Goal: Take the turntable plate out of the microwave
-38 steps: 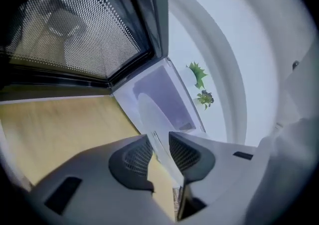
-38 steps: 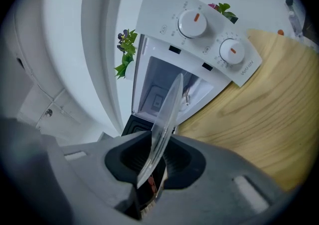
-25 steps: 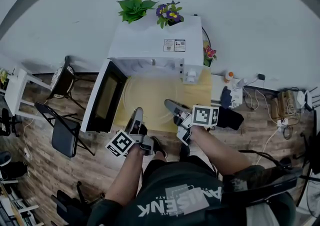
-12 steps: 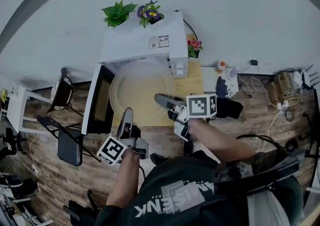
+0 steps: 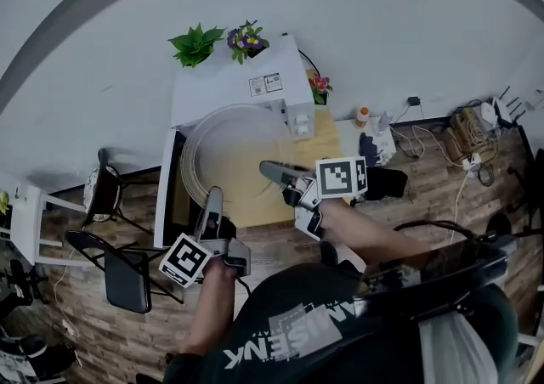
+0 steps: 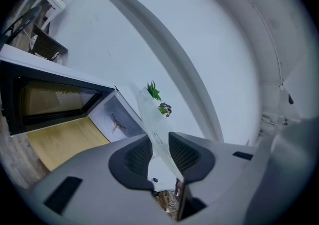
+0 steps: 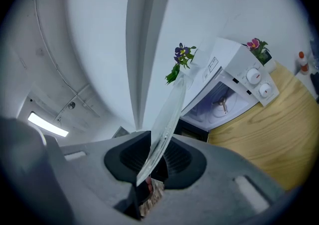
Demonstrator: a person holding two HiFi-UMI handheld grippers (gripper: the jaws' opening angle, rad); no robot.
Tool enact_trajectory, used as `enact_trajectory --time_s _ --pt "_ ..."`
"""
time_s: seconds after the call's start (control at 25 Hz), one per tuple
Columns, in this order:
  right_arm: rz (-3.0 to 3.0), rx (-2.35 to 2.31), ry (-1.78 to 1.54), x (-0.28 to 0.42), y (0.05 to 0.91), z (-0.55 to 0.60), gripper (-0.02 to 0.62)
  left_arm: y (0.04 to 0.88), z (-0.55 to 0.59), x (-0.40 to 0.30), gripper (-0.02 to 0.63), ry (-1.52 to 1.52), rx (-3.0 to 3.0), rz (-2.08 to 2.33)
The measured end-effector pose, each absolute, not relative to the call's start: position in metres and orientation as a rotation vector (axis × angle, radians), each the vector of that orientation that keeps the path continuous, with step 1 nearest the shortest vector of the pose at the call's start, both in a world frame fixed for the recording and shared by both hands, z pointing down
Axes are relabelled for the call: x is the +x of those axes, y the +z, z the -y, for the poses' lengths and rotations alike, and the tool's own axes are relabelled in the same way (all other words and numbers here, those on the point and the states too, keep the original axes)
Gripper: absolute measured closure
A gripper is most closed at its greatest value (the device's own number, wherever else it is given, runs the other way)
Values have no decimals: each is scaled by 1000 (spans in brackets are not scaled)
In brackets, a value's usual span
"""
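Observation:
The clear glass turntable plate (image 5: pixel 231 153) hangs in the air in front of the white microwave (image 5: pixel 229 85), outside its empty cavity (image 7: pixel 222 103). My left gripper (image 5: pixel 211 200) is shut on the plate's near-left rim. My right gripper (image 5: pixel 272 172) is shut on its near-right rim. In the left gripper view the plate (image 6: pixel 152 122) runs edge-on between the left gripper's (image 6: pixel 160 152) pads. In the right gripper view the plate (image 7: pixel 168 114) stands edge-on in the right gripper's (image 7: pixel 155 157) jaws. The microwave door (image 5: pixel 167 195) hangs open to the left.
The microwave stands on a wooden table (image 5: pixel 327 143). A green plant (image 5: pixel 195 42) and purple flowers (image 5: pixel 245 37) sit on top of it, and a small flower pot (image 5: pixel 319 85) stands beside it. Folding chairs (image 5: pixel 119 272) are at the left; a bottle (image 5: pixel 363 115) and cables (image 5: pixel 467 132) at the right.
Both grippers have risen together with the plate between them. The plate sits higher above the table and nearer the head camera than a second ago.

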State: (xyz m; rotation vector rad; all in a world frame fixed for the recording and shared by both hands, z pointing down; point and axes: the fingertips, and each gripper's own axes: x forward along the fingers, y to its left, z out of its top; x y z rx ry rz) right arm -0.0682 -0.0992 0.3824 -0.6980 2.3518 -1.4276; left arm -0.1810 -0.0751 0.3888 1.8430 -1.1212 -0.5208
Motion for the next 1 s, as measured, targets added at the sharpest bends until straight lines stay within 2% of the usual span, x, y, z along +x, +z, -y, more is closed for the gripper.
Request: enact_trajectory --time_s 0.16,0.28,0.4,0.56,0.72,0.88,1.0 --pt "-2326 -721 -1422 -72 376 98 515 378 78 -182 503 -534 1848 1079" --pt "-2322 -732 -1410 -73 372 98 515 377 81 -194 503 -432 1930 1149" --pt "-2324 -742 -1395 -72 367 98 515 370 80 -185 503 -513 1883 1077" --pt "-2331 -743 -1373 -72 361 97 515 368 82 -200 503 -367 2006 1201" --pt "-2336 -744 -1362 -72 359 97 515 365 79 -185 503 -531 1895 1066" --pt "-2334 -747 -1370 -72 360 97 515 366 81 -199 503 -392 2003 1186" --pt "-2341 -746 -1368 -72 360 97 515 366 81 -199 503 -396 2004 1188"
